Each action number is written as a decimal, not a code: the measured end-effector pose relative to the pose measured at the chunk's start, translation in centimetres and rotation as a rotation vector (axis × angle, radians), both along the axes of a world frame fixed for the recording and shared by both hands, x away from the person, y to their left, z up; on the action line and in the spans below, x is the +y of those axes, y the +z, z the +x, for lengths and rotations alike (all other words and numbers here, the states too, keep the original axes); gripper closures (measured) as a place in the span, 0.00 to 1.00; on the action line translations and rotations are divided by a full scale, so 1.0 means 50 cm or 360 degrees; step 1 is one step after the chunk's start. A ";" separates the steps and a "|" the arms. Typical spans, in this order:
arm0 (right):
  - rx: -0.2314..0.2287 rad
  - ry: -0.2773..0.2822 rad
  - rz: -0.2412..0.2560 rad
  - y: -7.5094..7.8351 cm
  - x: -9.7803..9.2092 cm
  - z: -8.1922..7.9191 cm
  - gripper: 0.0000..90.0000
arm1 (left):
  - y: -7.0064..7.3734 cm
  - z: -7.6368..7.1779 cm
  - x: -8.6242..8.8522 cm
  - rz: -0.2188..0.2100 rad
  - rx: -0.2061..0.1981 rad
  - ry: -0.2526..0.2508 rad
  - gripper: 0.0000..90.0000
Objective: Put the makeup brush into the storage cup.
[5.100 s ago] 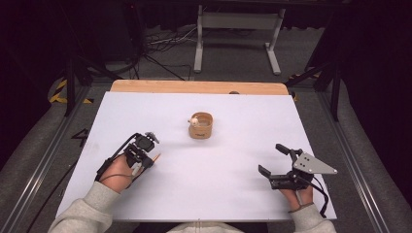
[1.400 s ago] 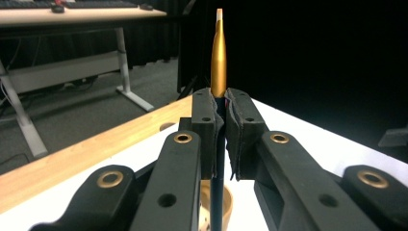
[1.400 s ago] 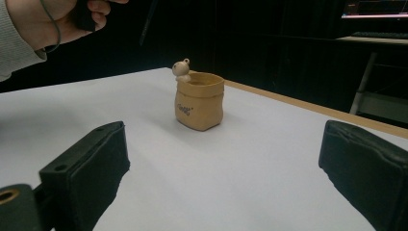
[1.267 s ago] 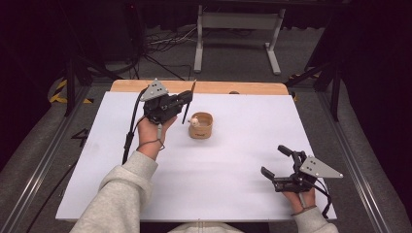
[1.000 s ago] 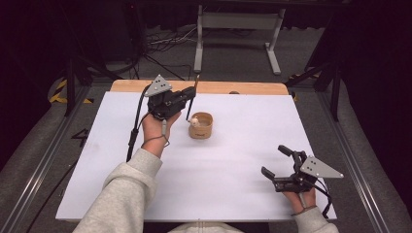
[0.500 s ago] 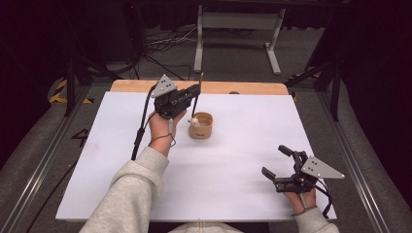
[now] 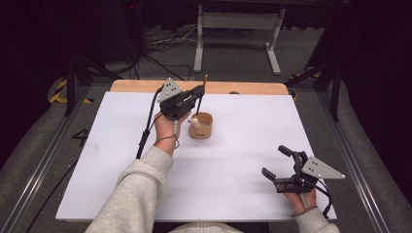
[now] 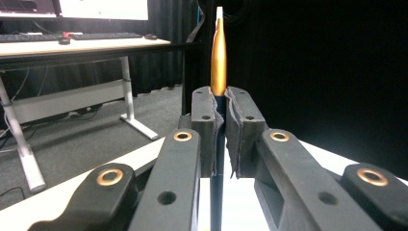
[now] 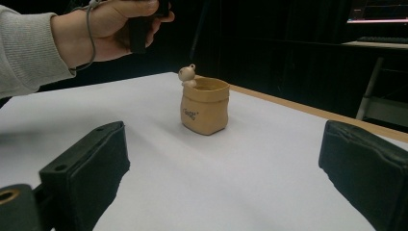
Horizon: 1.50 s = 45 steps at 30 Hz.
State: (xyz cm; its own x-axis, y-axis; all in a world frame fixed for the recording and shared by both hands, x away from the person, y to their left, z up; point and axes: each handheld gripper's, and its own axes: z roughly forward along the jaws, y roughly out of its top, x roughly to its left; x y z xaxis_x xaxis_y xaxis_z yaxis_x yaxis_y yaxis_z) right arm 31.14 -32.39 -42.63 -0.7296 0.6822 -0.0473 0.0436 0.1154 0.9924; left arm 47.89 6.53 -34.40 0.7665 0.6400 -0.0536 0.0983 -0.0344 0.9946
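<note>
A small tan sack-shaped pot (image 7: 200,127) with a tiny figure on its rim (image 9: 186,73) stands on the white table toward the back middle. My left gripper (image 7: 198,93) hovers just left of and above the pot, shut on a dark pen with a gold-orange end (image 7: 200,99). The pen stands nearly upright, its lower end hanging over the pot's left rim. In the left gripper view the pads (image 8: 210,120) squeeze the pen (image 8: 218,57). My right gripper (image 7: 275,160) rests open at the front right, facing the pot (image 9: 204,106) with nothing between its jaws.
White sheet (image 7: 97,145) covers the table, and a wooden strip (image 7: 243,88) runs along its far edge. A desk frame (image 7: 233,29) and cables stand on the floor beyond it. A desk with a monitor and keyboard (image 8: 91,36) is farther back.
My left gripper came from the table's front left to the back, then slid right to the pot while the pen tipped more upright. The right gripper stayed put.
</note>
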 end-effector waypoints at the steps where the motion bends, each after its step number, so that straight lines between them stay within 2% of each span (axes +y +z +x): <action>1: 0.0002 0.0000 -0.0003 0.000 0.000 0.000 0.04 | -0.002 0.001 -0.002 -0.0013 0.0010 -0.0002 0.92; 4: 0.0009 0.0004 0.0004 -0.001 0.000 0.000 0.04 | -0.007 0.007 -0.004 -0.0005 0.0013 -0.0004 0.92; 7: 0.0004 0.0003 0.0004 -0.001 0.000 0.000 0.04 | -0.014 0.012 -0.005 -0.0021 0.0057 -0.0022 0.92; 17: 0.0001 0.0011 0.0011 0.000 -0.001 -0.001 0.04 | -0.033 0.023 -0.006 -0.0028 0.0097 -0.0033 0.92; 23: -0.0003 0.0017 0.0011 0.001 -0.001 -0.003 0.04 | -0.046 0.029 -0.014 -0.0032 0.0145 -0.0051 0.92; 26: 0.0006 0.0027 0.0019 0.000 0.000 -0.002 0.04 | -0.049 0.031 -0.016 -0.0025 0.0129 -0.0060 0.92; 30: 0.0003 0.0035 0.0020 0.000 0.000 -0.002 0.04 | -0.055 0.032 -0.019 -0.0020 0.0154 -0.0080 0.92; 34: 0.0002 0.0043 0.0025 0.000 0.001 -0.003 0.04 | -0.059 0.034 -0.022 0.0031 0.0130 -0.0081 0.92; 38: 0.0001 0.0047 0.0020 0.000 0.002 -0.003 0.04 | -0.064 0.035 -0.023 0.0044 0.0144 -0.0100 0.92; 39: 0.0000 0.0049 0.0020 0.001 0.002 -0.003 0.04 | -0.066 0.034 -0.025 0.0067 0.0130 -0.0100 0.92; 40: -0.0001 0.0050 0.0020 0.001 0.001 -0.003 0.04 | -0.073 0.030 -0.027 0.0062 0.0095 -0.0080 0.92; 41: -0.0001 0.0050 0.0020 0.001 0.001 -0.003 0.04 | -0.073 0.030 -0.027 0.0062 0.0095 -0.0080 0.92; 42: 0.0001 0.0048 0.0024 0.001 0.002 -0.003 0.04 | -0.078 0.029 -0.027 0.0059 0.0068 -0.0066 0.92; 45: 0.0001 0.0054 0.0025 0.000 0.002 -0.003 0.04 | -0.087 0.031 -0.022 0.0031 0.0097 -0.0075 0.92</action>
State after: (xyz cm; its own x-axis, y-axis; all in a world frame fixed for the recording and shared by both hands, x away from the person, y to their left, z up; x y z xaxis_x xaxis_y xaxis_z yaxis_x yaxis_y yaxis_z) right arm 31.02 -32.29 -42.62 -0.7525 0.6576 -0.0365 0.0404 0.1013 0.9940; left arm 49.44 5.41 -38.76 0.7916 0.6045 -0.0891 0.1566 -0.0597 0.9859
